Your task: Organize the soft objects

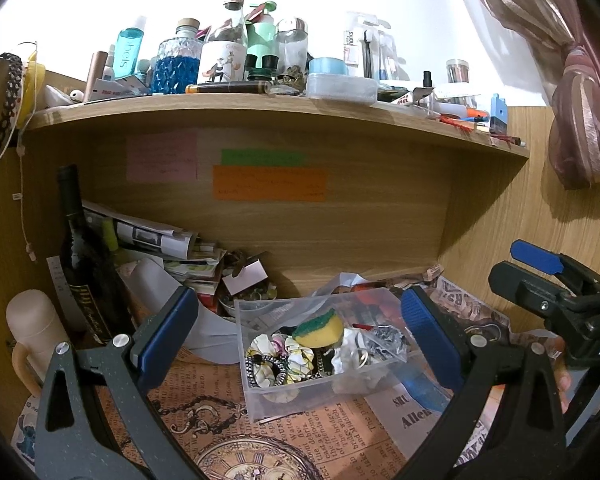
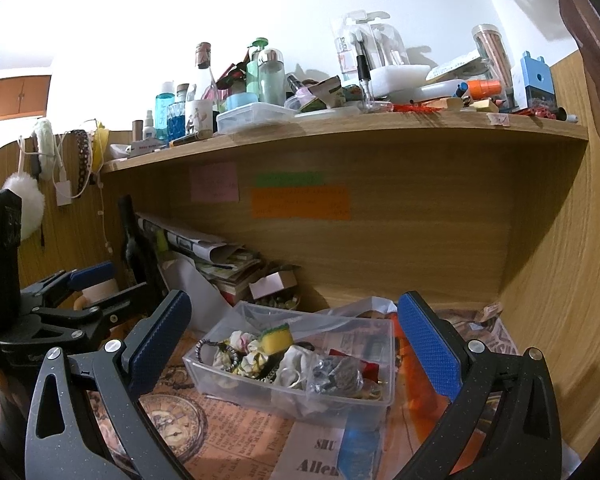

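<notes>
A clear plastic box point(image 1: 256, 396) stands on the newspaper-covered desk, also in the right wrist view point(image 2: 236, 384). In it lie a yellow sponge with a green top point(image 1: 318, 330) point(image 2: 276, 336), a floral scrunchie point(image 1: 296, 354) point(image 2: 244, 350), a beaded band point(image 1: 260, 368) and a clear bag of small items point(image 2: 334, 376). My left gripper point(image 1: 300, 332) is open and empty, its pads on either side of the box, held above it. My right gripper point(image 2: 296, 336) is open and empty, also hovering before the box. The right gripper shows at the right of the left wrist view point(image 1: 548, 280).
A wooden shelf point(image 1: 260, 108) crowded with bottles and jars overhangs the desk. A dark wine bottle point(image 1: 80, 256), stacked papers point(image 1: 168, 248) and a cream flask point(image 1: 32, 328) stand at the back left. A blue flat item point(image 1: 424, 392) lies right of the box. A curtain point(image 1: 580, 100) hangs at right.
</notes>
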